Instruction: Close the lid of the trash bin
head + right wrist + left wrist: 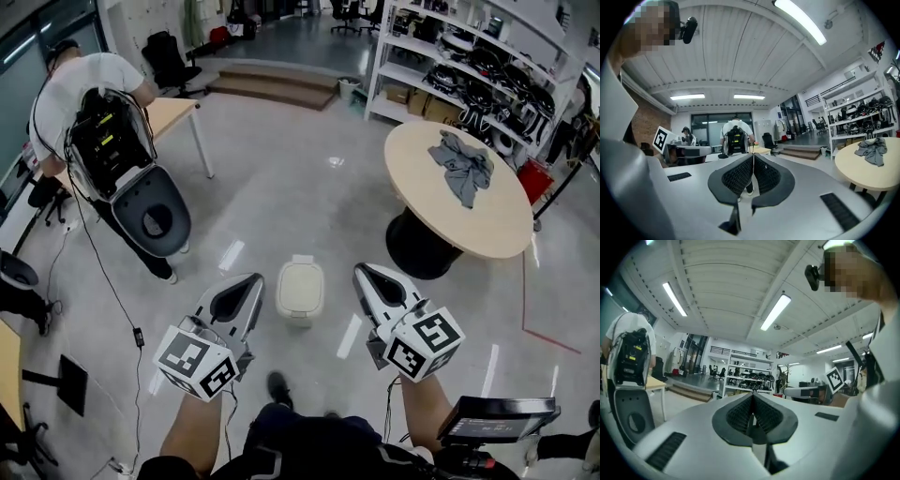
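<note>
A small white trash bin stands on the grey floor between my two grippers, its lid lying down flat on top. My left gripper hangs just left of the bin, jaws shut and empty. My right gripper hangs just right of it, also shut and empty. Both point upward and away from the bin, so neither gripper view shows it. The left gripper faces the shelving across the room; the right gripper faces a person's back.
A round wooden table with a grey cloth stands at the right. A person with a backpack rig bends over a desk at the left. Shelving lines the back right. A cable trails across the floor.
</note>
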### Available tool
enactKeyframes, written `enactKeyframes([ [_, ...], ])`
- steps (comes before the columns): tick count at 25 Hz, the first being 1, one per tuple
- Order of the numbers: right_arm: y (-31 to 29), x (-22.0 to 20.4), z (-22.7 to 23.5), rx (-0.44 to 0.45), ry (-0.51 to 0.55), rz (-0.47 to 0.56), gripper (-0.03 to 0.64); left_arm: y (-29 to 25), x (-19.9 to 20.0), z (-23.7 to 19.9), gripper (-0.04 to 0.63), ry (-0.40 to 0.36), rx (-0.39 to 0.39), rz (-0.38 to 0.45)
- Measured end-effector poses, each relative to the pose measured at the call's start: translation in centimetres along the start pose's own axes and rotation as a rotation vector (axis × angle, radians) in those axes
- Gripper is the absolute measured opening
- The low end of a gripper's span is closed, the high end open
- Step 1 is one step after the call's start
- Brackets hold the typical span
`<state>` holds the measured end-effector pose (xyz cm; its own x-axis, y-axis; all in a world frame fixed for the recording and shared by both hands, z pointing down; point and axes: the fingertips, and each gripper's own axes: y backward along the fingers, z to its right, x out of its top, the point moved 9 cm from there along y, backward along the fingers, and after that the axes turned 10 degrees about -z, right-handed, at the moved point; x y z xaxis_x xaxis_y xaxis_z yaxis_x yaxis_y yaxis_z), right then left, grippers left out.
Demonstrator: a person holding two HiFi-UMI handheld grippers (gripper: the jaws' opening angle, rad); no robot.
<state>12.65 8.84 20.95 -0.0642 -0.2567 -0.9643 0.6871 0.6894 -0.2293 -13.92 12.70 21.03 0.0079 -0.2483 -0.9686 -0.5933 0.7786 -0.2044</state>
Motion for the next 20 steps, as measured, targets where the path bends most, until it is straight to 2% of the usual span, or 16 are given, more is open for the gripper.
enactKeyframes([
  [3,4.3,-0.8,-1.2,0.045,0.050,0.001,0.011,1.8,-0.9,4.4,-0.009,-0.004,0.044,-0.006],
  [7,9.4,-1.3,-2.2,0.070,0.068,-0.002,0.011,4.1,-1.6,9.2,-0.009,0.077,0.061,0.006],
  [10,12.4,-2.3,-2.9,0.068,0.046,0.005,0.011,6.5,-2.1,12.4,-0.009,0.044,0.112,-0.014],
  [15,16.0,-3.2,-5.2,0.062,0.031,0.021,0.011,10.0,-2.6,15.9,-0.009,0.053,0.041,0.003],
  [20,18.6,-4.9,-10.5,0.031,0.033,0.025,0.011,15.1,-4.7,17.6,-0.009,0.013,0.047,-0.006],
])
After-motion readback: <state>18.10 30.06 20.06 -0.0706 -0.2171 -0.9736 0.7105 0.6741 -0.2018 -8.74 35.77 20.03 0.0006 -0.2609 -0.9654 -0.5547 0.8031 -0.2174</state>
